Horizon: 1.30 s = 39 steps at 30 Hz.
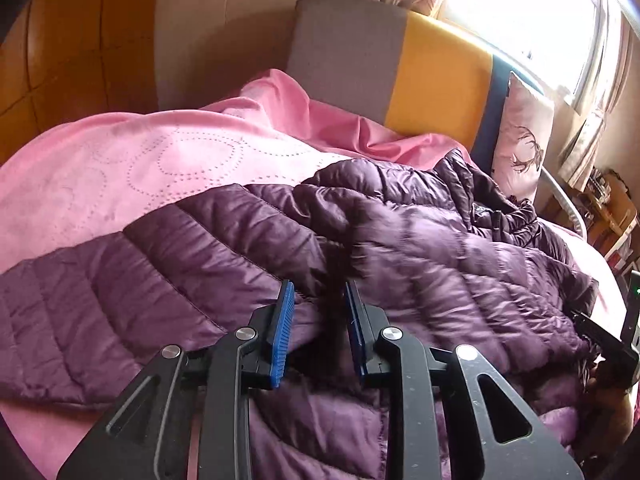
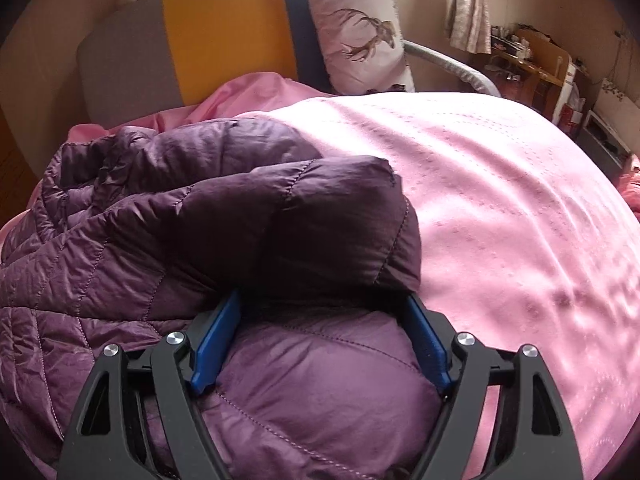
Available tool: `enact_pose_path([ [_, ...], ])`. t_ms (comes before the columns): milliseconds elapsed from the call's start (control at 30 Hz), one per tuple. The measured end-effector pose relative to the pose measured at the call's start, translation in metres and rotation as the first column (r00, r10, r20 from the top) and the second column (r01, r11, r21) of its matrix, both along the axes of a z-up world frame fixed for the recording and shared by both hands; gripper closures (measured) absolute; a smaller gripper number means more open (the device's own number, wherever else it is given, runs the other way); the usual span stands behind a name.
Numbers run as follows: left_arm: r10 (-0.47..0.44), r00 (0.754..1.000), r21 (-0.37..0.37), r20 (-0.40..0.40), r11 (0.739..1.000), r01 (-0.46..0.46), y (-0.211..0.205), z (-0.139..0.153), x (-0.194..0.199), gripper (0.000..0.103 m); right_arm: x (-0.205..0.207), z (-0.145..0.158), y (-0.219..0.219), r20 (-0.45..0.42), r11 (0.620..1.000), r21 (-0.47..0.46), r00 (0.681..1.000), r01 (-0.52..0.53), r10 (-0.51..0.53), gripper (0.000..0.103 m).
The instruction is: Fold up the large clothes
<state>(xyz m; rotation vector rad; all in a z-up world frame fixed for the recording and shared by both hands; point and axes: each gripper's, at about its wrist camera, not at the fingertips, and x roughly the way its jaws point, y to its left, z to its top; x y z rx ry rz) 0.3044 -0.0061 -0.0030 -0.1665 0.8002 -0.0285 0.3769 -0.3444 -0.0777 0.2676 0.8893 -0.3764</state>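
A purple quilted down jacket (image 1: pixel 420 248) lies spread across a pink bedspread (image 1: pixel 120 168). My left gripper (image 1: pixel 318 286) hovers over the jacket's middle, pointing down at it. Its blue pads stand a little apart and press on nothing. In the right wrist view the jacket (image 2: pixel 140 240) fills the left half. A folded-over section, perhaps a sleeve, rests on top. My right gripper (image 2: pixel 322 298) stands wide, its fingertips tucked under that fold's edge. A puffy bulge of the jacket sits between the pads, and they do not squeeze it.
A grey, yellow and blue headboard (image 2: pixel 224 32) stands behind the bed, with a pillow (image 2: pixel 360 32) bearing a deer print against it. Bare pink bedspread (image 2: pixel 500 200) stretches right of the jacket. A cluttered wooden desk (image 2: pixel 532 60) stands at the far right, a curtained window (image 1: pixel 520 0) behind.
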Motion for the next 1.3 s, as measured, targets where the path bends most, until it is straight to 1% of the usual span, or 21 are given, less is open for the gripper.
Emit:
enact_pose_path([
  [33, 0.003, 1.000, -0.005, 0.004, 1.000, -0.003, 0.001, 0.001, -0.002, 0.079, -0.002, 0.002, -0.002, -0.006, 1.000, -0.009, 1.000, 0.013, -0.013, 0.019],
  [100, -0.006, 1.000, -0.008, 0.022, 1.000, 0.007, -0.002, 0.003, -0.005, 0.079, -0.004, 0.008, -0.005, 0.000, 1.000, 0.025, 1.000, -0.001, 0.001, 0.018],
  [133, -0.013, 0.999, 0.002, 0.039, 1.000, 0.013, -0.005, 0.005, -0.007, 0.079, -0.009, 0.015, -0.007, 0.010, 1.000, 0.018, 1.000, 0.003, -0.003, 0.018],
  [200, -0.057, 0.995, 0.008, 0.085, 0.998, 0.056, -0.012, 0.011, -0.013, 0.079, -0.021, 0.032, -0.005, 0.078, 1.000, 0.005, 0.997, -0.012, 0.011, 0.017],
  [267, -0.100, 0.991, 0.010, 0.091, 0.995, 0.099, -0.022, 0.015, -0.009, 0.079, -0.027, 0.047, 0.003, 0.142, 0.996, 0.034, 0.987, -0.084, 0.079, 0.016],
  [333, -0.132, 0.988, 0.007, 0.082, 0.991, 0.132, -0.035, 0.015, 0.000, 0.078, -0.021, 0.056, 0.015, 0.166, 0.985, 0.052, 0.974, -0.167, 0.157, 0.013],
  [367, -0.150, 0.986, 0.005, 0.068, 0.989, 0.150, -0.042, 0.014, 0.006, 0.063, -0.016, 0.058, 0.023, 0.166, 0.979, 0.056, 0.969, -0.197, 0.185, 0.012],
  [400, -0.166, 0.985, 0.004, 0.051, 0.986, 0.166, -0.048, 0.011, 0.013, 0.054, -0.009, 0.058, 0.031, 0.167, 0.973, 0.054, 0.963, -0.224, 0.212, 0.012],
  [467, -0.168, 0.985, 0.018, 0.032, 0.986, 0.168, -0.057, 0.003, 0.025, 0.054, 0.007, 0.054, 0.043, 0.155, 0.970, 0.031, 0.960, -0.242, 0.235, 0.009],
  [567, -0.148, 0.987, 0.036, -0.066, 0.988, 0.151, -0.062, -0.022, 0.043, 0.051, 0.035, 0.029, 0.056, 0.084, 0.967, 0.013, 0.964, -0.253, 0.251, 0.008],
  [633, -0.150, 0.987, 0.043, -0.064, 0.987, 0.153, -0.060, -0.035, 0.042, 0.051, 0.049, 0.004, 0.059, 0.026, 0.965, 0.009, 0.964, -0.264, 0.263, 0.002],
  [667, -0.151, 0.987, 0.046, -0.051, 0.987, 0.153, -0.060, -0.039, 0.040, 0.050, 0.051, -0.006, 0.059, 0.020, 0.964, 0.013, 0.964, -0.265, 0.264, 0.002],
  [733, -0.144, 0.989, 0.049, -0.027, 0.988, 0.146, -0.061, -0.043, 0.036, 0.050, 0.051, -0.012, 0.060, 0.018, 0.965, -0.010, 0.965, -0.263, 0.263, 0.002],
  [833, -0.143, 0.989, 0.044, -0.036, 0.989, 0.145, -0.062, -0.049, 0.040, 0.050, 0.057, -0.017, 0.062, -0.002, 0.964, -0.025, 0.964, -0.265, 0.265, 0.002],
  [933, -0.143, 0.989, 0.059, -0.041, 0.988, 0.145, -0.065, -0.049, 0.041, 0.050, 0.058, -0.018, 0.062, -0.001, 0.964, -0.022, 0.964, -0.265, 0.265, 0.002],
  [1000, -0.143, 0.989, 0.043, -0.040, 0.988, 0.145, -0.061, -0.046, 0.041, 0.050, 0.055, -0.016, 0.062, -0.001, 0.964, -0.018, 0.965, -0.264, 0.264, 0.002],
  [1067, -0.130, 0.991, 0.001, -0.043, 0.992, 0.130, -0.054, -0.037, 0.034, 0.048, 0.051, -0.006, 0.062, -0.023, 0.965, -0.016, 0.964, -0.264, 0.263, 0.002],
  [1133, -0.076, 0.997, -0.083, -0.029, 0.994, 0.073, -0.040, -0.025, 0.018, 0.041, 0.041, 0.008, 0.063, -0.018, 0.965, 0.005, 0.965, -0.263, 0.263, 0.002],
  [1167, -0.052, 0.999, -0.117, -0.011, 0.992, 0.051, -0.034, -0.019, 0.008, 0.032, 0.033, 0.015, 0.063, 0.004, 0.965, 0.029, 0.965, -0.262, 0.262, 0.002],
  [1200, -0.007, 1.000, -0.146, 0.022, 0.989, 0.010, -0.023, -0.011, -0.009, 0.027, 0.021, 0.023, 0.064, 0.039, 0.963, 0.058, 0.965, -0.263, 0.261, 0.002],
  [1300, 0.073, 0.996, -0.201, 0.058, 0.978, -0.060, 0.003, -0.006, -0.047, 0.025, -0.013, 0.035, 0.077, 0.077, 0.949, 0.104, 0.954, -0.297, 0.290, 0.002],
])
